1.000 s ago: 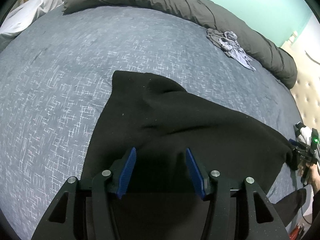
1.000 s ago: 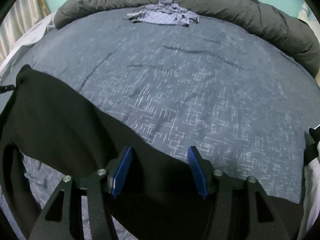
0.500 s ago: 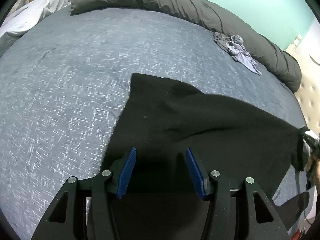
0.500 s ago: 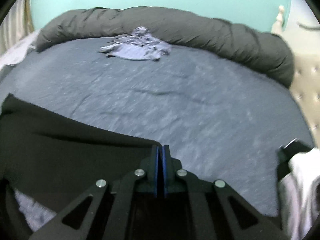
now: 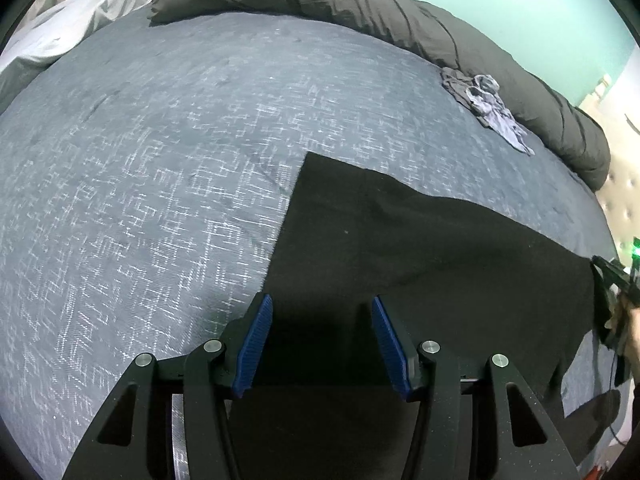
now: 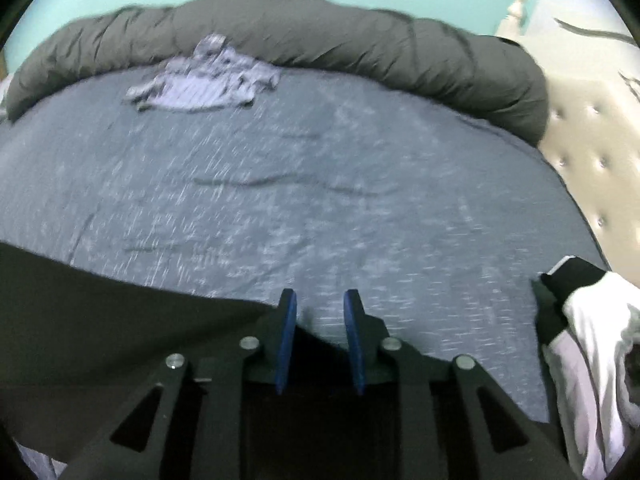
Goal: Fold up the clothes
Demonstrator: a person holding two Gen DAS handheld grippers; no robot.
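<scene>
A blurred view over a bed covered in a blue-grey flecked sheet (image 6: 320, 200). The right gripper (image 6: 320, 340), black with blue pads, has its jaws parted over the corner of a black cloth garment (image 6: 100, 320) spread at lower left. A crumpled pale lilac garment (image 6: 204, 80) lies far off beside a rolled dark grey duvet (image 6: 360, 36). A white cloth bundle (image 6: 596, 344) sits at right.

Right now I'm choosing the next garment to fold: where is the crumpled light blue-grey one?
The crumpled light blue-grey garment lies at the far edge of the bed, against the rolled dark grey duvet, upper left in the right wrist view, upper right in the left.
</scene>
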